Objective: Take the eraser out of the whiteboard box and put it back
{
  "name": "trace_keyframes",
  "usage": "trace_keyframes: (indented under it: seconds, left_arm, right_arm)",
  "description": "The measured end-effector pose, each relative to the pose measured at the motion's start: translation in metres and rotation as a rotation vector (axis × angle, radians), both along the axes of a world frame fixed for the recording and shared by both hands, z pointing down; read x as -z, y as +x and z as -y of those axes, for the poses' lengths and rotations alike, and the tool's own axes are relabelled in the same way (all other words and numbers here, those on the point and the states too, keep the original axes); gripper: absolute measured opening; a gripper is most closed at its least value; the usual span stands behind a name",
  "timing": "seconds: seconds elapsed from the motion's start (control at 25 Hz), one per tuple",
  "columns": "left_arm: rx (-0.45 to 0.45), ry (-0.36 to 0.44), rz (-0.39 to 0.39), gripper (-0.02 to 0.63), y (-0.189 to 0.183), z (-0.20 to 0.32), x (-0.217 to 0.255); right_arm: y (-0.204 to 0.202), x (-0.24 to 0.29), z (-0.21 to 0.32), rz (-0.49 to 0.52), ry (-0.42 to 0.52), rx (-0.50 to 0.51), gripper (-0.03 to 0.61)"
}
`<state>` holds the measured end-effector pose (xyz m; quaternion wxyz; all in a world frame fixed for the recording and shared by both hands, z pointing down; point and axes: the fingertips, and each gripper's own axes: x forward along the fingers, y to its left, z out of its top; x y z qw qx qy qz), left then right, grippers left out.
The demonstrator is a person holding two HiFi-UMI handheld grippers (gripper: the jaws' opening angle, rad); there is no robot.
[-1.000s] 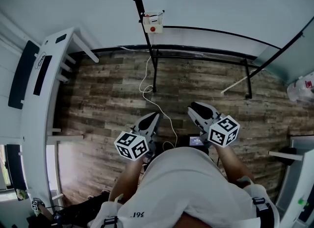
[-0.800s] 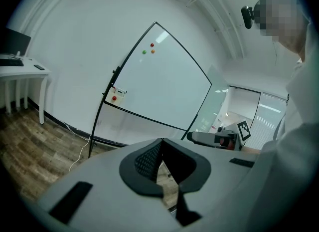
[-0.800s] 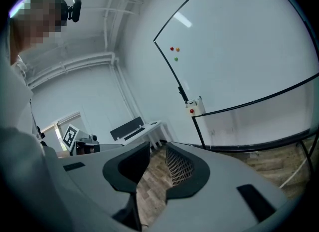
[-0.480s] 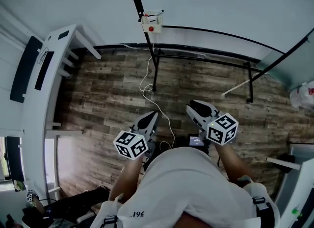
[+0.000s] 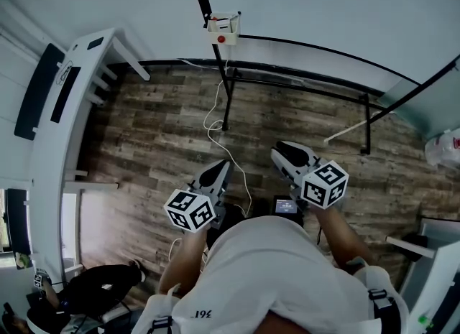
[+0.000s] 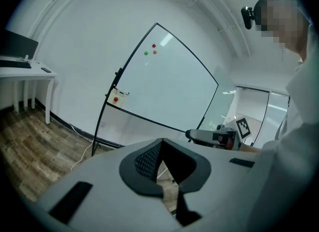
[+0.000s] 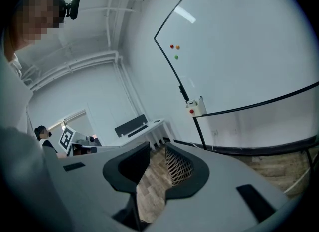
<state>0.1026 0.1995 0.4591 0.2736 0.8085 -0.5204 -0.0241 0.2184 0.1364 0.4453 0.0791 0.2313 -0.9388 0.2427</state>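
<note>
The whiteboard box [image 5: 224,31] is a small white case with a red dot, fixed to the black whiteboard frame [image 5: 215,59] far ahead of me. It also shows as the box [image 6: 118,98] in the left gripper view and the box [image 7: 195,107] in the right gripper view. I cannot make out the eraser in it. My left gripper [image 5: 219,169] hangs over the wood floor, well short of the board, its tips [image 6: 161,143] touching and holding nothing. My right gripper [image 5: 282,150] is beside it, jaws [image 7: 158,148] a little apart with only floor between them.
A white desk [image 5: 65,110] with dark equipment runs along the left. A white cable [image 5: 214,128] trails across the floor from the board. Coloured magnets [image 6: 152,49] dot the whiteboard. A person in dark clothes [image 5: 93,289] sits at bottom left. A white bag [image 5: 442,146] lies at right.
Both grippers have drifted slightly toward the board, with their jaws unchanged. The person in dark clothes at bottom left has come further into view.
</note>
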Motion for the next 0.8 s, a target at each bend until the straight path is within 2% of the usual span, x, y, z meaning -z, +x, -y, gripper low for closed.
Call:
trace_keyframes:
  seconds: [0.32,0.52,0.8]
  left_arm:
    - [0.003,-0.004,-0.008,0.008,-0.018,0.010,-0.005]
    - [-0.017,0.016,-0.009,0.008,-0.048,0.037,-0.005]
    - [-0.082,0.029,-0.008,0.008,-0.105,0.102,0.000]
  right_arm:
    - [-0.024,-0.002,0.014,-0.005,0.003,0.010,0.100]
    - [-0.051,-0.002,0.036,-0.011,0.017,-0.014,0.100]
    - [-0.098,-0.003,0.088,-0.030,0.014,-0.090,0.100]
